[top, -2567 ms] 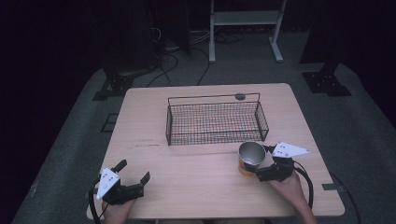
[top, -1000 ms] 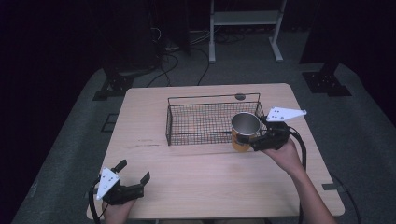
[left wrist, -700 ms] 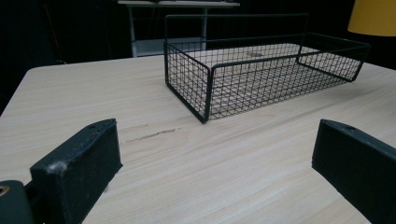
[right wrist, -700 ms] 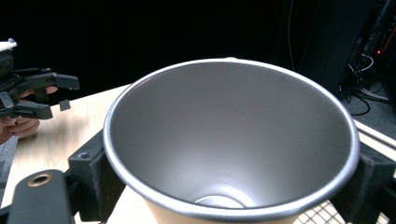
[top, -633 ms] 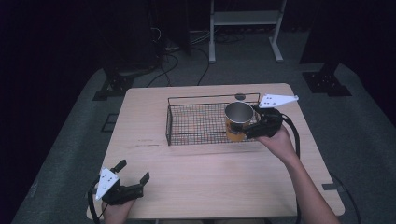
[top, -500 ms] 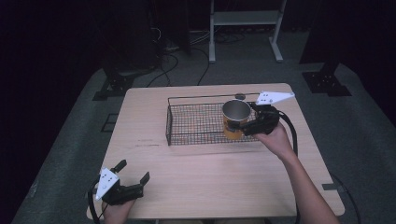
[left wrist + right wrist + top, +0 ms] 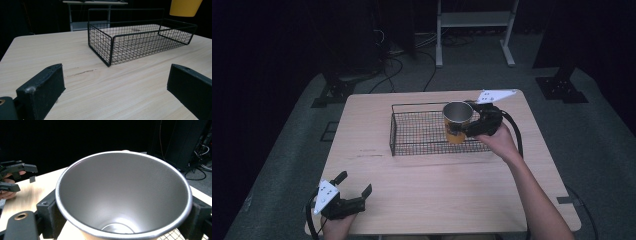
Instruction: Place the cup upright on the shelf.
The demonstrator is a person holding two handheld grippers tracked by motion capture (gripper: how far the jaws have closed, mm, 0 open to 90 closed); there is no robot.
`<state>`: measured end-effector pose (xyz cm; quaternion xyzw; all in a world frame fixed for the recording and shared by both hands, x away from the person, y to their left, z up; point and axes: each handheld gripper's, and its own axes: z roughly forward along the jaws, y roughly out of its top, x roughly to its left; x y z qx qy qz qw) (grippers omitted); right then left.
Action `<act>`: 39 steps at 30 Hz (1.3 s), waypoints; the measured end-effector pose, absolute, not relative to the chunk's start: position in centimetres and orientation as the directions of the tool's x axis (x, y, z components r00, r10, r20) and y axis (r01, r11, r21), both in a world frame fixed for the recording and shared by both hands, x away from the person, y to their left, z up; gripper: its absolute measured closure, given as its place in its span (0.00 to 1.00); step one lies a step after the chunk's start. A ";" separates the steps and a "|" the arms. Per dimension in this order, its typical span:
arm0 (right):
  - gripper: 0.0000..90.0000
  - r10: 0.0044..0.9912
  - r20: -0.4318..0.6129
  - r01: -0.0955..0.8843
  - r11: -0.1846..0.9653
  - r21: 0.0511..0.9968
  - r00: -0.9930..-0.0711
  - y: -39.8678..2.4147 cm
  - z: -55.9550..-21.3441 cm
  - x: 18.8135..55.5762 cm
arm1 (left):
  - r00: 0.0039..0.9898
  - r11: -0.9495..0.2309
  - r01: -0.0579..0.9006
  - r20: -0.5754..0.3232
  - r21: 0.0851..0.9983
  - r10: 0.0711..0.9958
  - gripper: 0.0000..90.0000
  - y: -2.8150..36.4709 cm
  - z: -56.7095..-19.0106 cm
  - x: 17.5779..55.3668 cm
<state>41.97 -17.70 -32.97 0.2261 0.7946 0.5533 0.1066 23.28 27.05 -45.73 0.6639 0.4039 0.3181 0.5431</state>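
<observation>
Yellow-sided metal cup with a bare steel inside [image 7: 457, 122], pinched upright in the right claw [image 7: 475, 125], hanging over the right end of the black wire basket [image 7: 412, 131] at frame centre. Probably best to lower straight, keep it level, clear the rim wire, then let go. Left claw [image 7: 354, 187] spread wide, idle at lower left on the pale wooden tabletop [image 7: 437, 180]. Dark print on the cup, can't read it.

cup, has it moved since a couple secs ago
Yes. The cup, clamped in the right gripper, has gone from the table's near right part up and away, to above the wire basket.
</observation>
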 end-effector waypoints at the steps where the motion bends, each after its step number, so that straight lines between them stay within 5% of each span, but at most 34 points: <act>1: 0.13 0.475 0.082 0.241 0.285 0.928 -0.876 -17.6 -32.9 42.1 | 0.472 -0.084 0.190 -0.016 0.978 0.881 0.00 27.1 -45.7 23.3; 18: 0.13 0.467 0.085 0.253 0.310 0.916 -0.880 -15.2 -31.3 45.0 | 0.476 -0.083 0.188 -0.017 0.979 0.879 0.00 27.0 -45.7 23.3; 39: 0.13 0.509 0.164 0.374 0.342 0.862 -0.845 -14.3 -36.5 49.0 | 0.474 -0.079 0.185 -0.019 0.980 0.880 0.00 27.2 -45.7 23.1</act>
